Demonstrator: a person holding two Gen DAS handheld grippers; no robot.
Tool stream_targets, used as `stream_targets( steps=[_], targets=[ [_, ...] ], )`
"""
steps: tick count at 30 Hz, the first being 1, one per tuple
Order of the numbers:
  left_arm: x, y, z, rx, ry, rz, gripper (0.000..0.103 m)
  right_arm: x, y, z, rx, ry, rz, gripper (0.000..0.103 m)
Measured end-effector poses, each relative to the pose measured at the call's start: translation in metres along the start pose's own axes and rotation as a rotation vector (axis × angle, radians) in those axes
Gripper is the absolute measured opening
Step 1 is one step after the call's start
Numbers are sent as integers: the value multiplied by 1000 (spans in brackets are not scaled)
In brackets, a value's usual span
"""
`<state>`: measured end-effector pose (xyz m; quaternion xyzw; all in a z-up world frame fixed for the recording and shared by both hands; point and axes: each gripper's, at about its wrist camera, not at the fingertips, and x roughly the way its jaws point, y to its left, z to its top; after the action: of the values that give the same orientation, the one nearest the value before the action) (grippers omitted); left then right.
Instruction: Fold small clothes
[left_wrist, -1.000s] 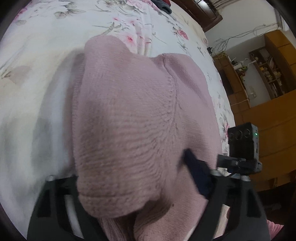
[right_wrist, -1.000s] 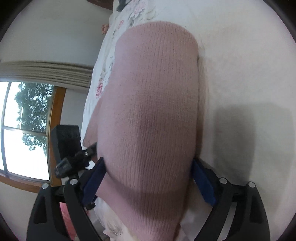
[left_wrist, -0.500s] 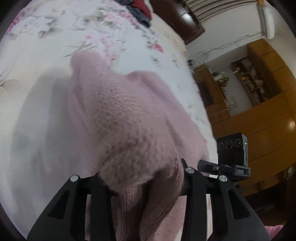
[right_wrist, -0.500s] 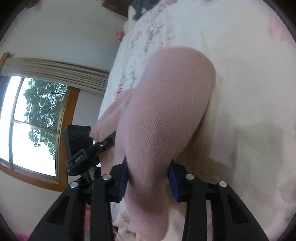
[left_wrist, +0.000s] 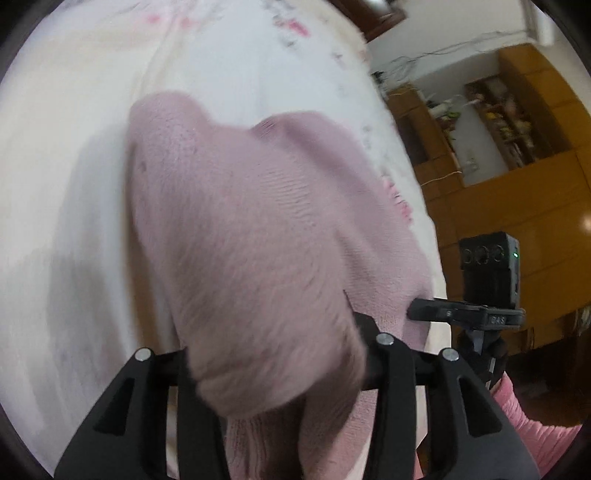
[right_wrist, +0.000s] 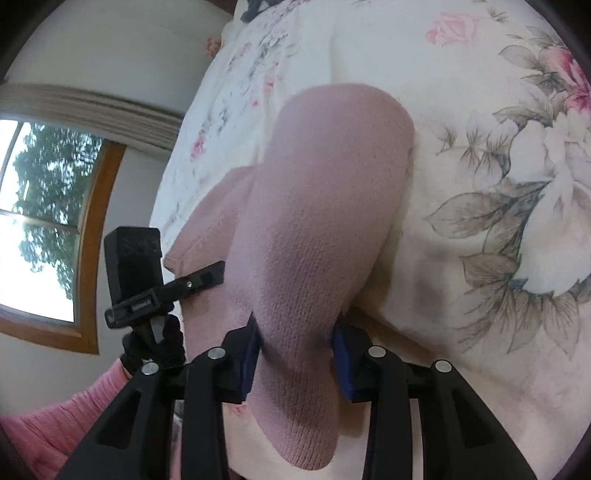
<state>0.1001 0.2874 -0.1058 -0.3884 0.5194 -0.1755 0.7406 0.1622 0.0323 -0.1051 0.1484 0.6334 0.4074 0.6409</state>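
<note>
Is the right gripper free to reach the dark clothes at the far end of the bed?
Probably not as it stands: the right gripper is shut on the pink knit, and the dark clothes lie far across the bed.

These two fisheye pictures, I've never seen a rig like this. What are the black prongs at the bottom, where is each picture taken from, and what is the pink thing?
There is no robot here. A person holds a hand-held gripper in each hand, and each gripper carries a camera looking forward along its two black fingers, so the prongs at the bottom of each picture are that gripper's own jaws.

One picture looks out from the left gripper, the other from the right gripper. Each also shows the other gripper's boxy black camera at its side.

The pink thing is a knit garment, probably a small sweater. Both grippers are shut on it, each pinching a bunched part of the knit between its jaws, above a bed with a floral sheet. A pink sleeve of the person shows low in the right view.
</note>
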Motion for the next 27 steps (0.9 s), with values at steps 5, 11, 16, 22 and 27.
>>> stream_targets(
  steps=[5,11,16,22,27],
  targets=[
    [-24,5,0,8,-20,-8,48,2,0,3,-12,-26,4,60],
    [-10,19,9,-27,9,-27,58,16,-2,14,-6,-17,-12,80],
    [12,31,12,-51,28,-32,71,29,-7,24,8,-12,-4,89],
    [30,12,17,21,50,-16,86,40,-21,27,43,-19,28,93],
    [22,9,13,6,2,-50,42,25,-20,18,31,-76,52,68]
  ],
)
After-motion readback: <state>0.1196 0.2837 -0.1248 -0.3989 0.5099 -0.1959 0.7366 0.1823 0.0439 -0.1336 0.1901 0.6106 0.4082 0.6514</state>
